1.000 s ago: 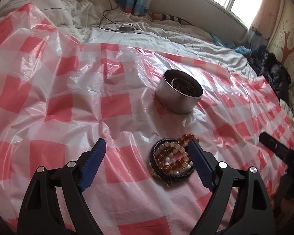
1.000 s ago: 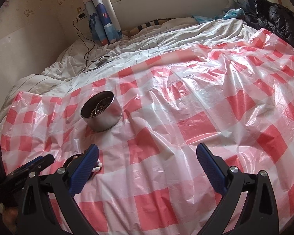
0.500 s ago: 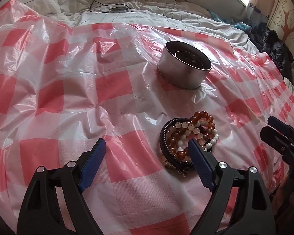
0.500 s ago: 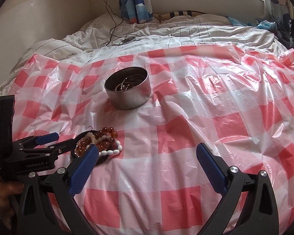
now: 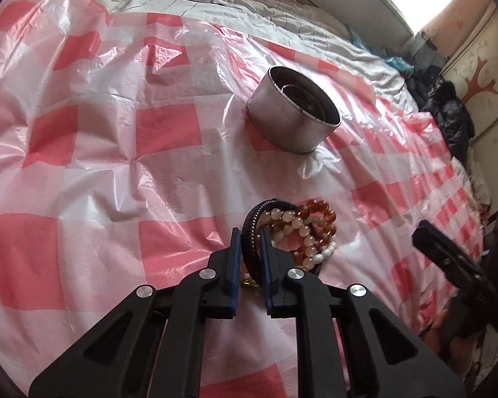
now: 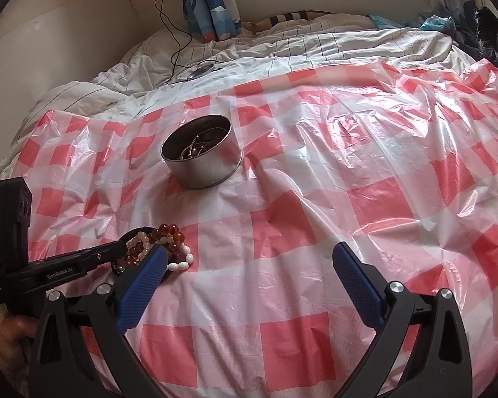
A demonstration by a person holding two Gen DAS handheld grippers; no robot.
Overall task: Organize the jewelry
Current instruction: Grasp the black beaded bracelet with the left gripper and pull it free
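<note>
A pile of bracelets lies on the checked sheet: a dark braided bracelet (image 5: 269,204), amber beads (image 5: 318,207), cream beads (image 5: 295,222) and white oval beads (image 5: 325,252). My left gripper (image 5: 250,232) is closing its jaws, and the pads pinch the near side of the dark braided bracelet. In the right wrist view the left gripper (image 6: 116,250) reaches into the pile (image 6: 169,232) from the left. Beyond the pile stands a round metal tin (image 5: 282,122) with jewellery (image 6: 199,147) inside. My right gripper (image 6: 249,250) hangs open over bare sheet to the right of the pile, holding nothing.
The red-and-white plastic sheet (image 6: 348,172) covers a bed with white striped bedding (image 6: 282,49). A black cable with a round device (image 6: 199,71) lies at the back. Dark clothes (image 5: 448,116) are heaped at the right. A hand (image 6: 10,335) holds the left gripper's handle.
The left gripper came down onto the pile, and its jaws went from wide apart to pinched on the dark braided bracelet. The right gripper stays open.
</note>
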